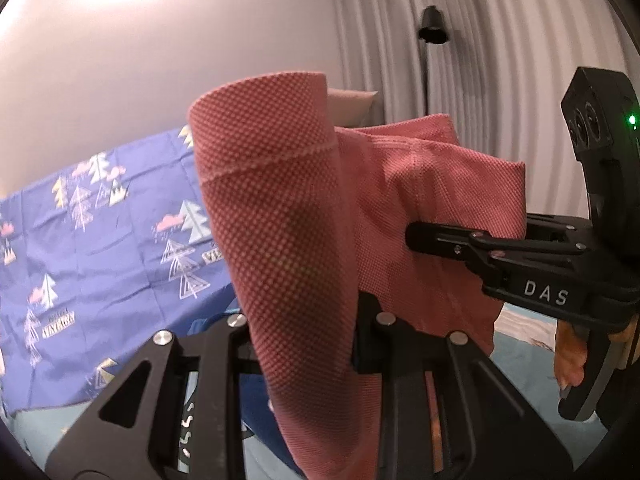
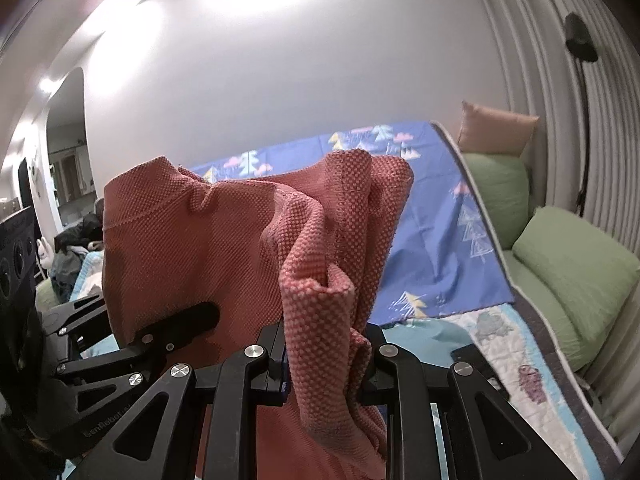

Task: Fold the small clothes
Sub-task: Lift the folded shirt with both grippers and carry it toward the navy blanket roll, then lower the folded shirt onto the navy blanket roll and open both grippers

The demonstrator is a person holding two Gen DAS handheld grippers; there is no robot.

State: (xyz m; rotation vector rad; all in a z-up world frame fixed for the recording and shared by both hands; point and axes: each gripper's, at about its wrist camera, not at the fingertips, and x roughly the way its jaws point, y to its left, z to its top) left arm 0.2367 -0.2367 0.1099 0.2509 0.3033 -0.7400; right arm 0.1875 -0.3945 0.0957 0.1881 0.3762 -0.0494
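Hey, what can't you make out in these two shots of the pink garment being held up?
- Pink garment: its type and lower hem; the bottom edge cuts it off in both views.
- Left gripper fingertips, left wrist view: wrapped in cloth.
- Right gripper fingertips, right wrist view: buried in bunched folds.
- Bed surface below the garment: hidden by cloth and grippers.
- Room through the doorway, right wrist view: too small and dark.

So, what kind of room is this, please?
Most likely a bedroom or a living room with a daybed. A blue tree-print sheet covers a bed, green pillows lie along a curtained wall, and a quilt is spread beneath, while both grippers hold a pink garment.
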